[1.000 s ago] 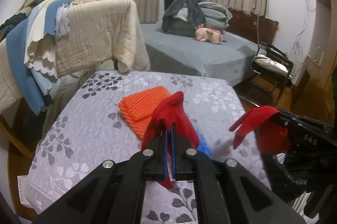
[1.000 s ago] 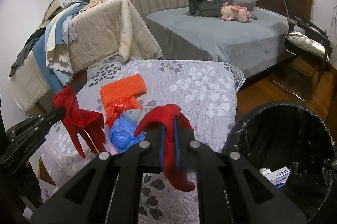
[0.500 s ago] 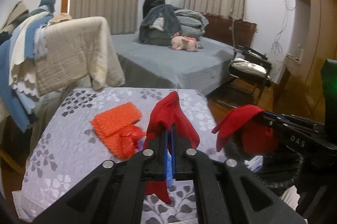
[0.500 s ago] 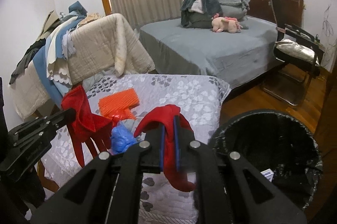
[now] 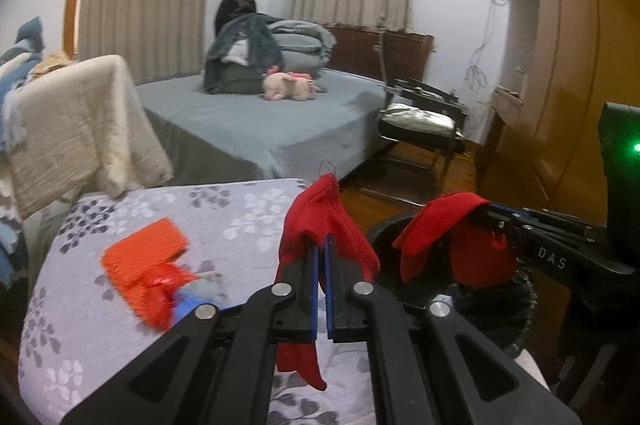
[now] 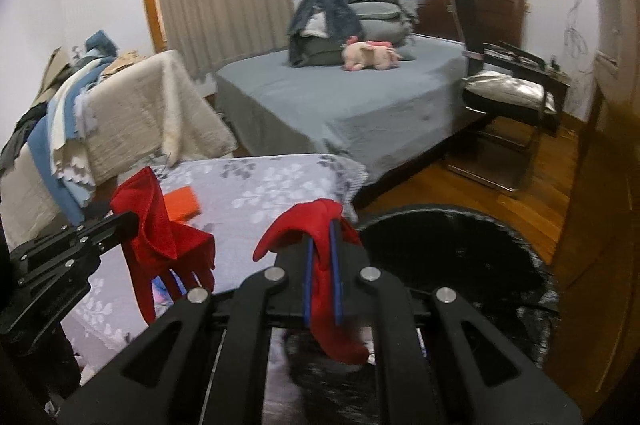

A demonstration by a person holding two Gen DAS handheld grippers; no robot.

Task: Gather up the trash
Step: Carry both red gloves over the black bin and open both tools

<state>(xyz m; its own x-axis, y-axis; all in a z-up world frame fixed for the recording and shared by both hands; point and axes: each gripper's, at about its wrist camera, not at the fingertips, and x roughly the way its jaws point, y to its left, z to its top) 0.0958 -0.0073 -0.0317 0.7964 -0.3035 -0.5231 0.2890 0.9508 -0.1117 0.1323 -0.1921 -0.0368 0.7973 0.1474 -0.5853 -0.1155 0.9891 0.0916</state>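
A: Left wrist status?
B: My left gripper [image 5: 320, 257] clamps one red glove [image 5: 320, 221]; my right gripper [image 6: 321, 245] clamps another glove [image 6: 316, 225] above the black bin [image 6: 460, 249]. Bin contents hidden; trash pile [image 5: 152, 277] blurred.

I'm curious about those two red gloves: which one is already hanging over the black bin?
The right-hand red glove, pinched in the right gripper, hangs over the black bin. The left-hand red glove is above the flowered table.
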